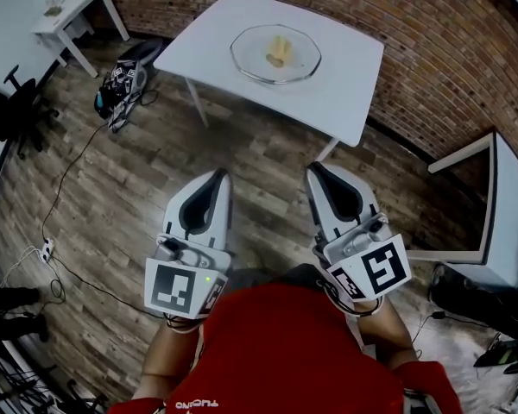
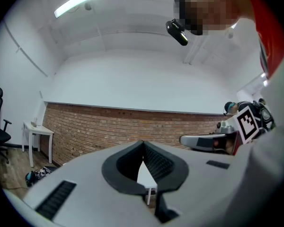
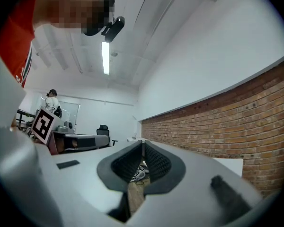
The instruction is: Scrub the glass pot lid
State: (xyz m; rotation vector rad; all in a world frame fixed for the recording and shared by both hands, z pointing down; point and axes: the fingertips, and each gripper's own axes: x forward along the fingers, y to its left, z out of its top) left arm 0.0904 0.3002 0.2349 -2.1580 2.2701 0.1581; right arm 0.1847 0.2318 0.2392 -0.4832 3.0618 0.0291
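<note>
We find the glass pot lid (image 1: 246,52) lying flat on the white bench (image 1: 350,84) at the far side of the scene, roughly at the bench's centre. A small yellowish item (image 1: 278,52) rests at the lid's middle; we cannot tell what it is. Both tools are held near the person's body, over the wooden floor (image 1: 138,188) and well apart from the bench and the lid. The left hand-held gripper (image 1: 217,178) is clenched, its ribbed pads meeting at the tips with nothing between them. The right hand-held gripper (image 1: 317,172) is likewise clenched and empty. The two point toward the far bench, side by side and not touching. On the floor at far left we note a dark bag-like item (image 1: 121,83) and a cable (image 1: 69,171). A smaller bench (image 1: 69,11) stands in the far left corner. A brick wall (image 1: 432,50) runs behind the white bench.
</note>
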